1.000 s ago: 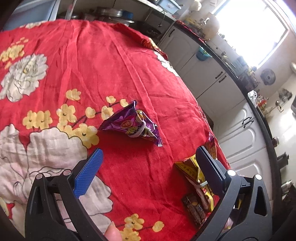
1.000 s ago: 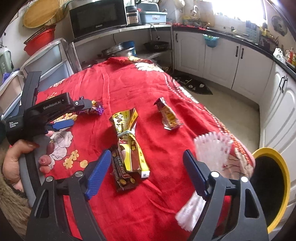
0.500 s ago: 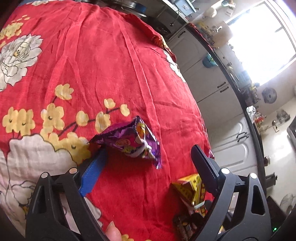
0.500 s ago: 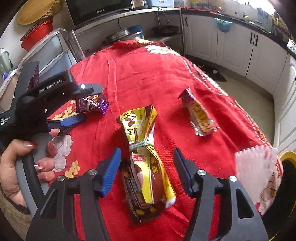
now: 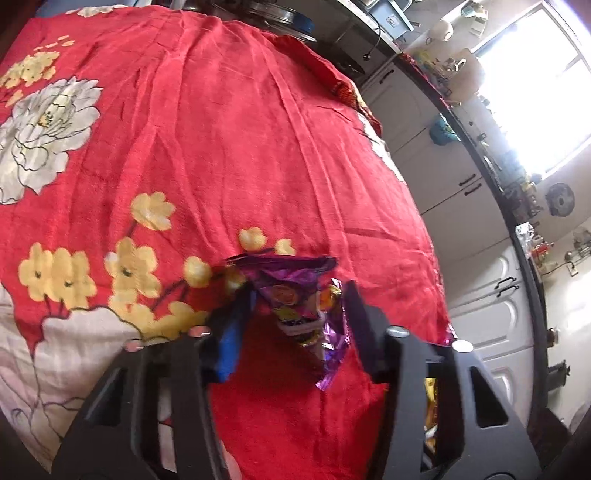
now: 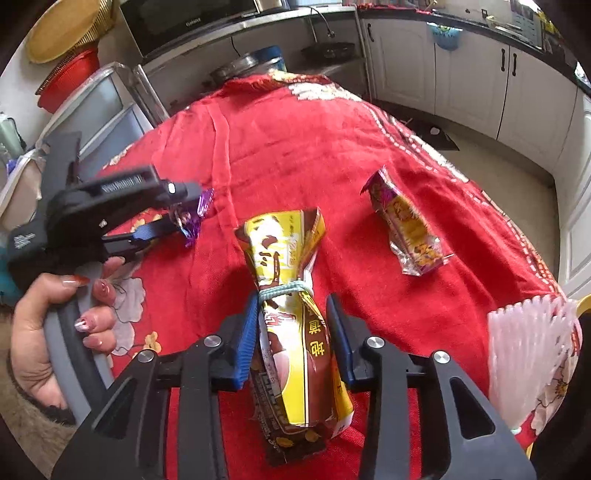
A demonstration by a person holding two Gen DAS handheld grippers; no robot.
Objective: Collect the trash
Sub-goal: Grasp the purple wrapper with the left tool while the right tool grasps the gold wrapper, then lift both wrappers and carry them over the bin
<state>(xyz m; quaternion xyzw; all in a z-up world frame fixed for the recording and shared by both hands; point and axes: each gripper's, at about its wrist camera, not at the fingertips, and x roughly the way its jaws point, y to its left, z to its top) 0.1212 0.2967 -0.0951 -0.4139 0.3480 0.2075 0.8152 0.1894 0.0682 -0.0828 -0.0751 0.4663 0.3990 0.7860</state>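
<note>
My left gripper (image 5: 295, 302) is closed around a crumpled purple wrapper (image 5: 291, 291) on the red flowered tablecloth (image 5: 221, 129); it also shows in the right wrist view (image 6: 192, 218), where the left gripper (image 6: 173, 210) holds it. My right gripper (image 6: 291, 314) is closed around a yellow and brown snack bag (image 6: 291, 325) tied with a pale band, lying on a dark wrapper (image 6: 273, 417). A purple and yellow wrapper (image 6: 406, 225) lies further right on the cloth.
A white pleated paper cup (image 6: 528, 350) sits at the table's right edge, with a yellow-rimmed bin (image 6: 583, 306) just beyond it. White kitchen cabinets (image 6: 480, 85) stand behind. A microwave (image 6: 192, 18) and red bowl (image 6: 70, 81) are at the back left.
Both grippers moved forward and closed: the left around the purple wrapper, the right around the yellow snack bag. Both were wide open a second ago.
</note>
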